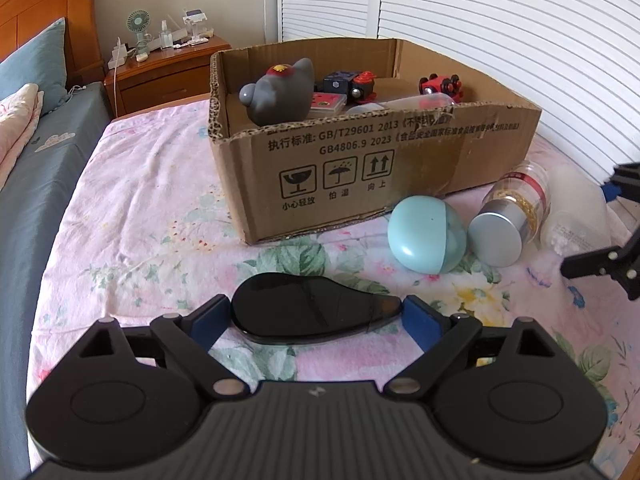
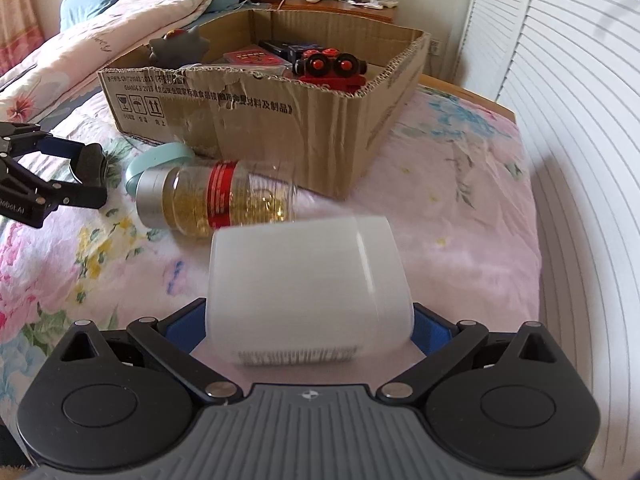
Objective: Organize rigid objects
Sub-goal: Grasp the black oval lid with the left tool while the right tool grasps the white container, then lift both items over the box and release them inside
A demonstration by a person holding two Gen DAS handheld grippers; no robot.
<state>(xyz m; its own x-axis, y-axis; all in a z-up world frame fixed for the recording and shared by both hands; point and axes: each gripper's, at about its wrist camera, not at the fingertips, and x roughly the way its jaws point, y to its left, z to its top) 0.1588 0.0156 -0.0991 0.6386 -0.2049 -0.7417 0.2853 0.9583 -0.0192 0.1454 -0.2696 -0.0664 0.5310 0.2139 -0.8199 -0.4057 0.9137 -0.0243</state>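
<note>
Several toys already sat in the cardboard box (image 1: 360, 168) at upper centre. Your left gripper (image 1: 316, 316) stood wide around the black case (image 1: 308, 312), not pressing it; your right gripper (image 2: 310, 320) clamped the white bottle (image 2: 308, 276). The teal egg (image 1: 426, 236) and capsule jar (image 1: 508, 216) remained outside, lower right.

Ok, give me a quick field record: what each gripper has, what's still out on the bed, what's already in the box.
left gripper: jaws wide, straddling black flat object on the bed; contact unclear
right gripper: white bottle between jaws, blurred; grip not confirmed
still on bed: teal egg-shaped case, silver-lidded clear jar lying on its side
cardboard box: grey toy, red and black toy vehicles, red card pack
box position: behind the loose items
</note>
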